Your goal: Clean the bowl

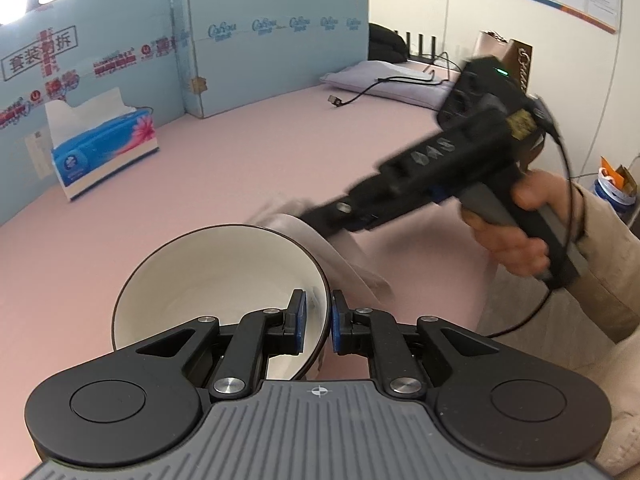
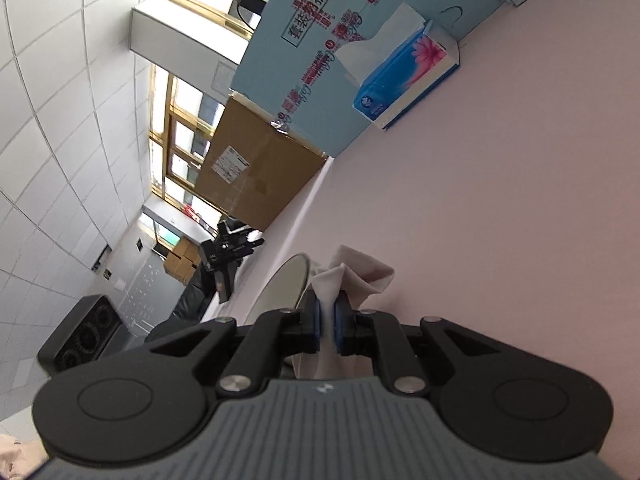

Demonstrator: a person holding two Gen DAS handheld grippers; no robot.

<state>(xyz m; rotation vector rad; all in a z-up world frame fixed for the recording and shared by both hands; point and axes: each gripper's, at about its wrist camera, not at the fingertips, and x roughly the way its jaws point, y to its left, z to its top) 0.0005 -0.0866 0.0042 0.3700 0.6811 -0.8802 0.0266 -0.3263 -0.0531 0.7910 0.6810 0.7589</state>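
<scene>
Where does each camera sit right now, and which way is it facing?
Left wrist: on the left hand-held gripper, looking down over the bowl it pinches by the rim; shows the right hand and sleeve.
Right wrist: on the right hand-held gripper, rolled sideways, facing the table; it clamps the cloth.
Shared: bowl, cloth, tissue box, pink table.

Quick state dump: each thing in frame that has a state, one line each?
White ceramic bowl with dark rim: tilted, its wall between the left gripper's pads, inside looks clean.
Left gripper: straddling the bowl's rim; contact of pads unclear.
Right gripper: shut on the cloth.
Pale crumpled cloth: bunched, just outside the bowl's rim.
Blue tissue box: open, a tissue sticking out.
Black cable: loose plug end on the pink surface.
</scene>
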